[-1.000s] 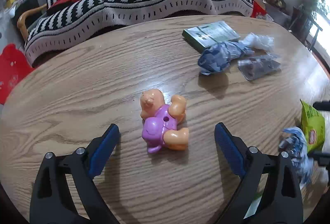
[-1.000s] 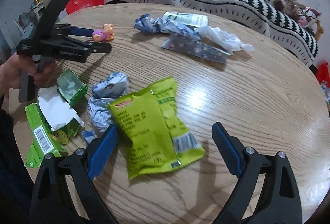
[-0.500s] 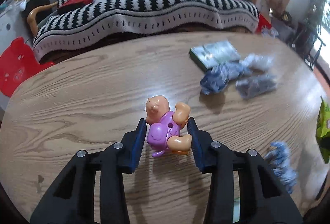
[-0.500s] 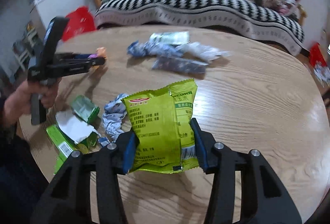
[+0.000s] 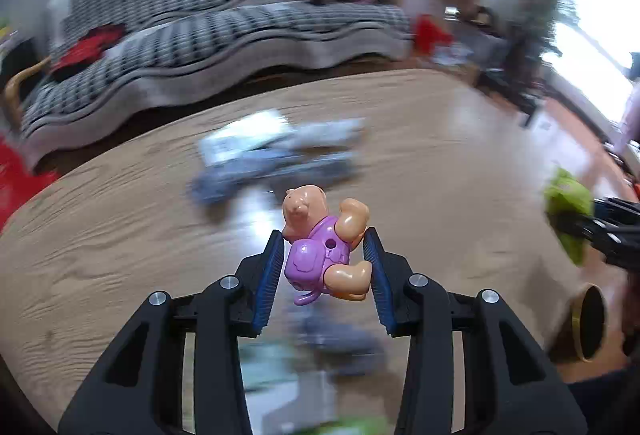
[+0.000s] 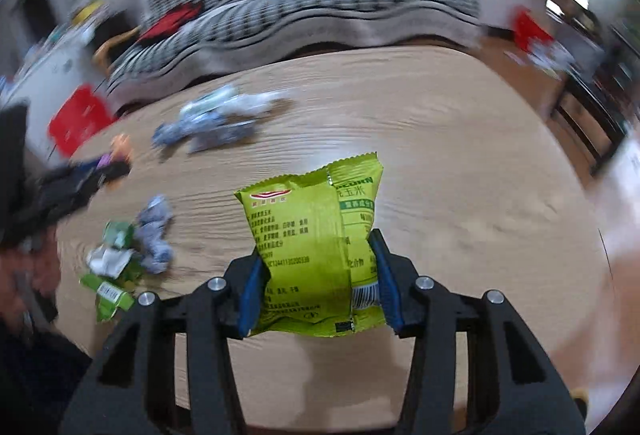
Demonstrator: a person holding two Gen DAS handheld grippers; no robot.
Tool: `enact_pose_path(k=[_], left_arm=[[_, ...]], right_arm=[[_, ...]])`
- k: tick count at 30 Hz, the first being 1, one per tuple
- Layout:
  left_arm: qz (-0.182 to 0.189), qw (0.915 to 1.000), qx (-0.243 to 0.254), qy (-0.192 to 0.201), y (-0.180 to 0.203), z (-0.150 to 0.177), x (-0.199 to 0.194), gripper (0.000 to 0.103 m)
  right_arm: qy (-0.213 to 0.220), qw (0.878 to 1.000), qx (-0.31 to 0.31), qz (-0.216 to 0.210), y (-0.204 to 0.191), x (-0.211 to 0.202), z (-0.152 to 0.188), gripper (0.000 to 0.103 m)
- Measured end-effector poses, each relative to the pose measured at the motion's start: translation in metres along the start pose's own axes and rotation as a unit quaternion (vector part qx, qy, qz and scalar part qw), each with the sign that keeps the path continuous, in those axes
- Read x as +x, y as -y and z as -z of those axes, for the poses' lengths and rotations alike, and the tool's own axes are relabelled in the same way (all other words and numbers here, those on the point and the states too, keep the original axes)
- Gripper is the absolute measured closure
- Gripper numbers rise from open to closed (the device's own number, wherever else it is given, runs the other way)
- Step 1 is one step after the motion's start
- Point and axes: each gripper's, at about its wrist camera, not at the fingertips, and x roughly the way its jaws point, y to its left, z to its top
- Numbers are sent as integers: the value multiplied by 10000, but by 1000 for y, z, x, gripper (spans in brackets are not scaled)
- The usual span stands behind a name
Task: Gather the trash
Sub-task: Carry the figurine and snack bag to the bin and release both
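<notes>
Your left gripper (image 5: 325, 267) clamps a toy figure (image 5: 324, 249), your right gripper (image 6: 318, 285) a green snack bag (image 6: 316, 255); carry both level, squeezing steadily.

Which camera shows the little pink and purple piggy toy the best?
The left wrist view. There the orange and purple plastic pig toy sits sharp and central, clamped in the left gripper so its face, arm and leg show. The right wrist view shows only a small blurred orange and purple patch at the left edge.

Wrappers (image 6: 208, 123) lie far on the table (image 6: 440, 155); torn box (image 6: 112, 275) near its left edge.
</notes>
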Motion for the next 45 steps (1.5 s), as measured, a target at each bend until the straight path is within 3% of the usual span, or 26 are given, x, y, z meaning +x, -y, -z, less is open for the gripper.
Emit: enact_pose_path(k=[5, 7, 10, 12, 16, 21, 25, 27, 31, 39, 40, 41, 43, 45], left_arm=[[868, 9942, 637, 42, 115, -1, 1, 63], [1232, 9885, 872, -56, 161, 2, 7, 63], [1796, 9735, 1392, -242, 248, 17, 20, 63], [2079, 9621, 1744, -281, 296, 29, 26, 63], [2653, 9381, 2174, -483, 374, 58, 42, 63], [3246, 9054, 2560, -969, 464, 103, 70, 63], [3525, 8817, 2822, -1367, 523, 136, 96, 63], [3528, 8761, 2930, -1486, 542, 147, 109, 63], [3538, 8660, 3117, -1666, 565, 174, 123, 63], [3694, 8562, 3127, -1808, 579, 188, 135, 63], [3708, 8551, 3137, -1814, 580, 188, 133, 62], [3728, 8531, 3166, -1816, 582, 190, 133, 59], [3767, 8509, 3204, -1774, 583, 191, 130, 35], [3770, 8531, 3203, -1657, 581, 190, 125, 29]], right_arm=[[434, 9908, 1115, 628, 89, -62, 31, 55], [690, 9803, 1552, 1012, 130, -93, 54, 55], [861, 9624, 2020, 1598, 182, -126, 91, 55], [821, 9505, 2417, 1774, 215, -139, 120, 55], [548, 9147, 3285, 2291, 286, -163, 191, 55], [331, 8522, 4578, 2511, 363, -186, 276, 55], [252, 8239, 5073, 2513, 390, -195, 318, 55], [228, 8146, 5208, 2544, 401, -200, 336, 54], [156, 8086, 5340, 2465, 410, -196, 348, 54], [79, 8163, 5178, 2558, 417, -186, 323, 53], [67, 8174, 5128, 2624, 415, -186, 321, 49], [52, 8172, 5088, 2706, 414, -186, 322, 45], [98, 8152, 5031, 2869, 412, -191, 321, 29], [158, 8123, 5063, 2889, 412, -194, 321, 28]])
